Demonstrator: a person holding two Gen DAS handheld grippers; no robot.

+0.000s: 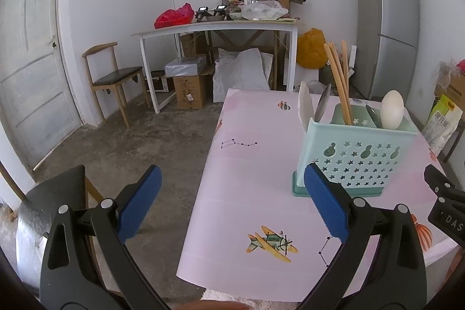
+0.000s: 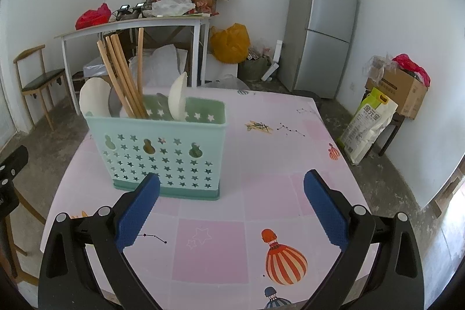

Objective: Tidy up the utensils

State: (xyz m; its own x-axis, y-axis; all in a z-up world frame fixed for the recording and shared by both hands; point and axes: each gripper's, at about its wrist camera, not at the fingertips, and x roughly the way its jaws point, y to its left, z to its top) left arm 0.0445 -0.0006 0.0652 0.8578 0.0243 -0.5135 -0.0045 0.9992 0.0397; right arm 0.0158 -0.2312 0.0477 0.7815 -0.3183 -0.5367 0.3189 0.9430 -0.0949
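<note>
**Q:** Between the pads of each gripper, what is held?

**A:** Nothing. Left gripper [image 1: 232, 202]: jaws spread wide, blue pads [image 1: 139, 202] bare, hovering over the near left edge of the table [image 1: 247, 179]; its left pad hangs past the edge, above the floor. Right gripper [image 2: 232, 208]: jaws equally wide, touching nothing, over the pink cloth.

**Q:** Where is the caddy relative to each?

**A:** Caddy [image 1: 357, 153], mint plastic with star cut-outs, stands upright on the table ahead and to the right of the left gripper; that gripper's right pad overlaps its lower left corner in view, contact not discernible. Ahead and slightly left of the right gripper, the same caddy [image 2: 162, 147] appears, its base partly hidden behind the left pad.

**Q:** What does it contain?

**A:** Chopsticks [image 2: 125, 77], leaning left, several in a bundle and one more upright. White spoons [image 2: 94, 98] rise at the left end and near the middle [image 2: 177, 98]. A grey metal utensil [image 1: 322, 103] shows between spoon and chopsticks; its type cannot be determined.

**Q:** What is cut off or unclear?

**A:** All handles and lower ends sit inside the caddy, unseen. In the left view, the right gripper's black body [image 1: 444, 202] enters at the right margin, cropped. Compartment divisions are only partly visible.
</note>
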